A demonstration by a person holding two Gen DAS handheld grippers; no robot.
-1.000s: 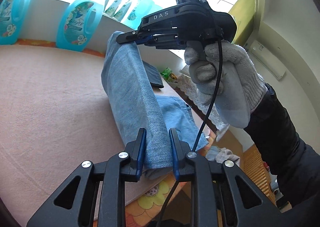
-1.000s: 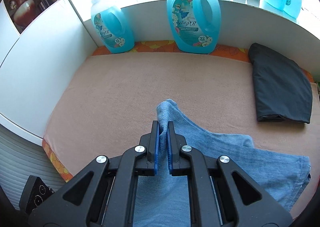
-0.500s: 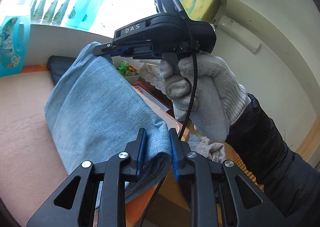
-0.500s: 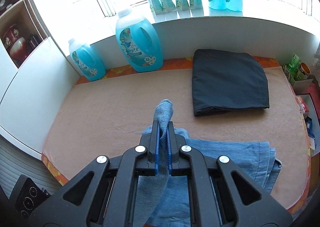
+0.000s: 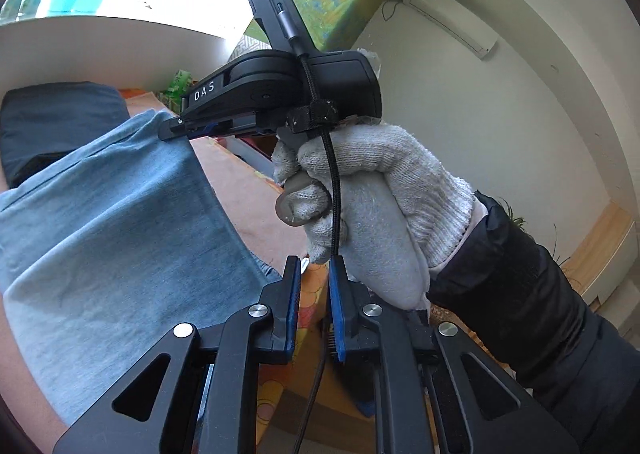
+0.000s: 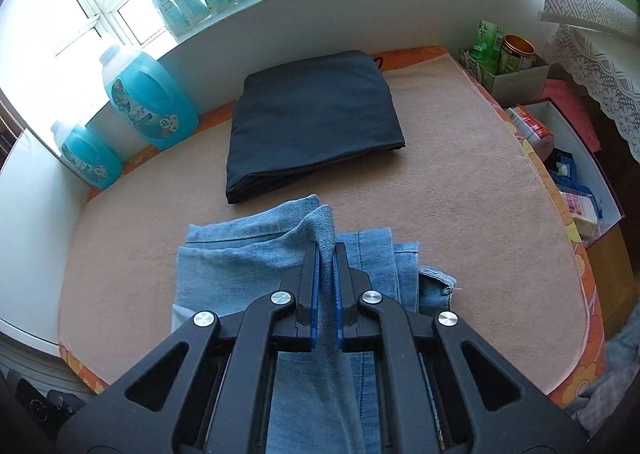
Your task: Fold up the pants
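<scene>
Right wrist view: the right gripper [image 6: 327, 286] is pinching a raised fold of the light blue denim pants [image 6: 248, 254], which are lying partly folded on the beige towelling-covered table [image 6: 460, 189]. Left gripper [image 5: 314, 306] jaws are closing with no cloth between them. Behind, a folded dark garment [image 6: 316, 117] is lying near turquoise detergent bottles [image 6: 146, 101].

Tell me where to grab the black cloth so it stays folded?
Probably its near edge, facing the jeans: the black cloth lies flat, and its layers show stacked there. Slide a claw in low from the jeans side, pinching every layer together.
</scene>
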